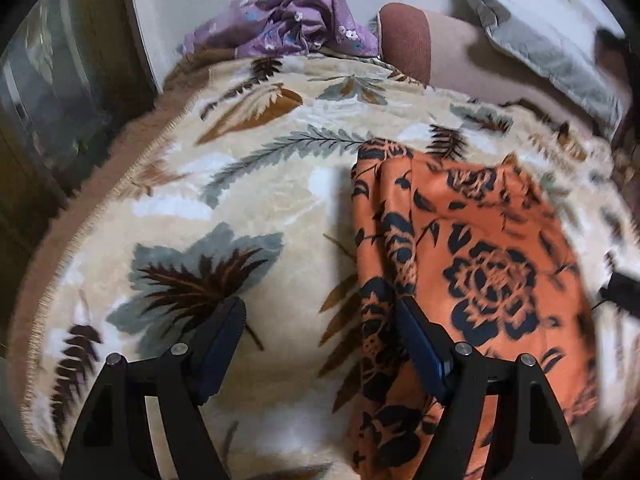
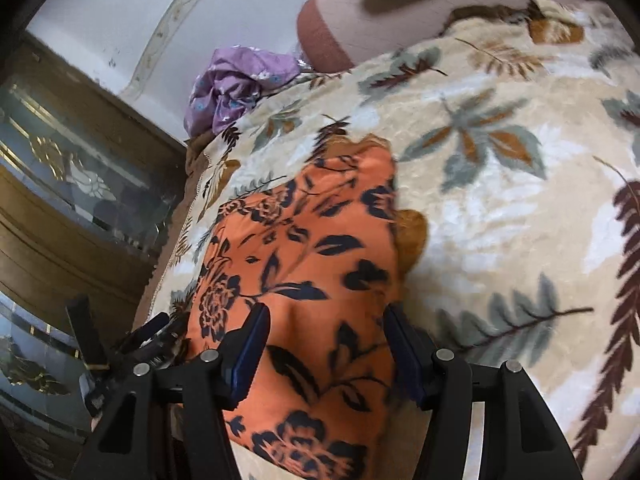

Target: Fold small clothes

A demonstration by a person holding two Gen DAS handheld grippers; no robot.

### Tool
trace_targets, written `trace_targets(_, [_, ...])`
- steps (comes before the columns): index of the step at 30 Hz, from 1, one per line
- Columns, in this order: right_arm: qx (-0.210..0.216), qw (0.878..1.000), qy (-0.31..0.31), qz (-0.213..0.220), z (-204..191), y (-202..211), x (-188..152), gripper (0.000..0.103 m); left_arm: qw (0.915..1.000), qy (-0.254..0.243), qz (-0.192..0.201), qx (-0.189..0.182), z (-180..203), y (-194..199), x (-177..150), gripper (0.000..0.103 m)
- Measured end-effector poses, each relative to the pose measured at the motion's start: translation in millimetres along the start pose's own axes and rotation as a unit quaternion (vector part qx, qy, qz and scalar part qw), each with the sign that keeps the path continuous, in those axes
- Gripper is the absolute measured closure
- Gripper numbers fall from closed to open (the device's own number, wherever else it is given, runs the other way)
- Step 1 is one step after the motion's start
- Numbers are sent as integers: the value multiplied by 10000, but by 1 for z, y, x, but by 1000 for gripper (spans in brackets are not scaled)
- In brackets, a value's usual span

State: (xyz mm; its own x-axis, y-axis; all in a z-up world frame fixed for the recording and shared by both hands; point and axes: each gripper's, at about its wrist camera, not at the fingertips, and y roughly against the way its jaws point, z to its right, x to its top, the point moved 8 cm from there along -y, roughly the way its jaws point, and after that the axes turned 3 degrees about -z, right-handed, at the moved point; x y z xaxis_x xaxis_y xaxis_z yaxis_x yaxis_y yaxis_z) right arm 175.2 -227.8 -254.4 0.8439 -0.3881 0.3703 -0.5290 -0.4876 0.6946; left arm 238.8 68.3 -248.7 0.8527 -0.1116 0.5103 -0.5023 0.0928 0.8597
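Note:
An orange garment with black flowers (image 1: 472, 264) lies on a cream leaf-print blanket (image 1: 224, 184). In the left wrist view my left gripper (image 1: 320, 312) is open; its right finger rests over the garment's left edge, its left finger over bare blanket. In the right wrist view the garment (image 2: 304, 248) runs between the fingers of my right gripper (image 2: 324, 320), which is open with its jaws on either side of the cloth. My right gripper's tip shows at the right edge of the left wrist view (image 1: 624, 292). My left gripper shows at the lower left of the right wrist view (image 2: 132, 344).
A crumpled purple floral cloth (image 1: 288, 20) lies at the far end of the bed beside a brown-and-pink bolster (image 1: 412, 40) and a grey pillow (image 1: 540, 44). A wooden cabinet with glass panels (image 2: 72, 184) stands along the bed's left side.

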Motion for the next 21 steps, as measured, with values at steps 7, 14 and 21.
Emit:
trace_targets(7, [936,9896,-1039,-326,36,-25,-3,24,9816,637,-984,-1506,15,-40,-2,12])
trace_targets(14, [1514,9816,-1099,-391,15,-60,11,19,9635,750,-1265,-2239,30,-51,-4,11])
trace_targets(21, [1066,9911,-665,-439,-5,-89,14,18,9596,800,-1330,-2346,20,-47,-2,11])
